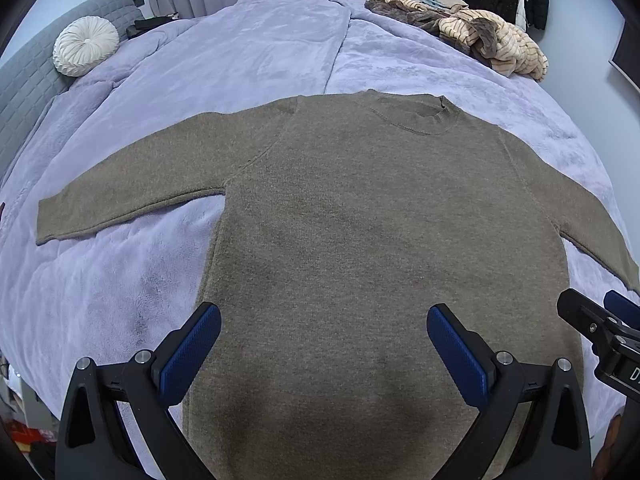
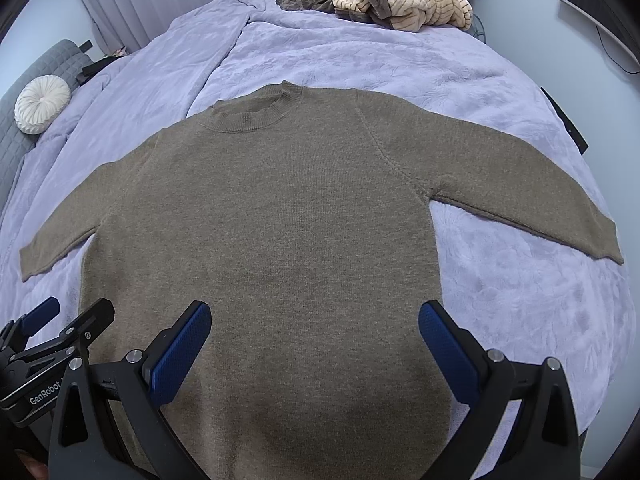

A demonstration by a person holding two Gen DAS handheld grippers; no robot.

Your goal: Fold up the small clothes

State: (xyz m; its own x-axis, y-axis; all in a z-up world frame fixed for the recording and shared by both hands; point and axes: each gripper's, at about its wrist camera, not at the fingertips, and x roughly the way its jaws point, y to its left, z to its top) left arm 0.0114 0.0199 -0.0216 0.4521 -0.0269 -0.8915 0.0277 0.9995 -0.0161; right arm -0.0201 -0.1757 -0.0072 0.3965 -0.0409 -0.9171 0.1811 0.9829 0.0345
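Observation:
A brown knit sweater (image 1: 360, 216) (image 2: 272, 216) lies flat and face up on the lilac bedspread, collar (image 1: 416, 114) (image 2: 252, 114) away from me and both sleeves spread sideways. My left gripper (image 1: 324, 322) hovers open over the sweater's lower left part, nothing between its blue pads. My right gripper (image 2: 314, 320) is open above the lower right part, also holding nothing. Each gripper shows in the other's view: the right one at the far right edge (image 1: 600, 328), the left one at the lower left (image 2: 52, 332). The hem is hidden below both views.
A heap of striped beige and brown clothes (image 1: 472, 32) (image 2: 384, 0) sits at the bed's far end. A round white cushion (image 1: 86, 46) (image 2: 42, 104) rests against the grey headboard (image 1: 28, 80) on the left. Bare lilac bedspread (image 1: 100, 300) (image 2: 520, 280) flanks the sweater.

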